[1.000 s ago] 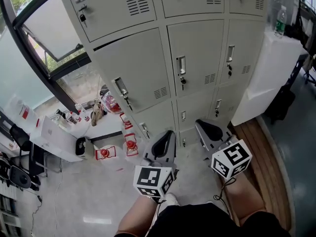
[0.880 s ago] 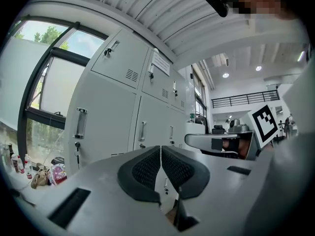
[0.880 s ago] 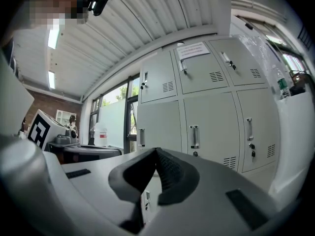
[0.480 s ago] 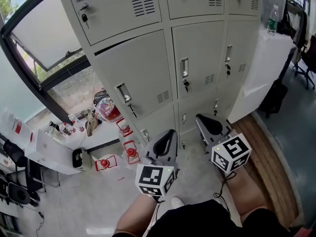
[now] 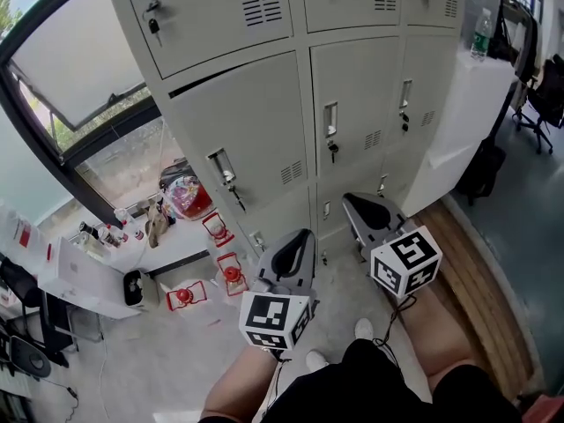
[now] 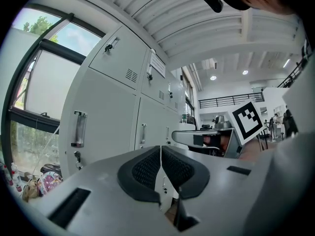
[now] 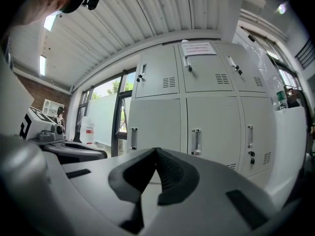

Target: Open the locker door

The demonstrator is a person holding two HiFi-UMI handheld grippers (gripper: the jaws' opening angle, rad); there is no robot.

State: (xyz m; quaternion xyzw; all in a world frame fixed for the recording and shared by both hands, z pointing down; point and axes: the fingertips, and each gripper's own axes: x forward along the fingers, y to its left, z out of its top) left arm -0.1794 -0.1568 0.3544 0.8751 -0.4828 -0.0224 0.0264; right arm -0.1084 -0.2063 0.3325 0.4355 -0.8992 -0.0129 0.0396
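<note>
A bank of grey lockers stands in front of me, all doors against their frames. The left-column door has a dark gap along its top edge, with a handle and a key below it. The middle door carries a handle and a hanging key. My left gripper is shut and holds nothing, short of the lockers at floor-row height. My right gripper is likewise shut and holds nothing, apart from the doors. The shut pads meet in the left gripper view and the right gripper view.
A window is at the left. Below it are a low white table with small items and red lantern-like objects on the floor. A white counter with a bottle adjoins the lockers at right, beside a wooden strip.
The head view has shifted a little. My right gripper has moved slightly up and left toward the lockers. Both grippers stay shut and no door has moved.
</note>
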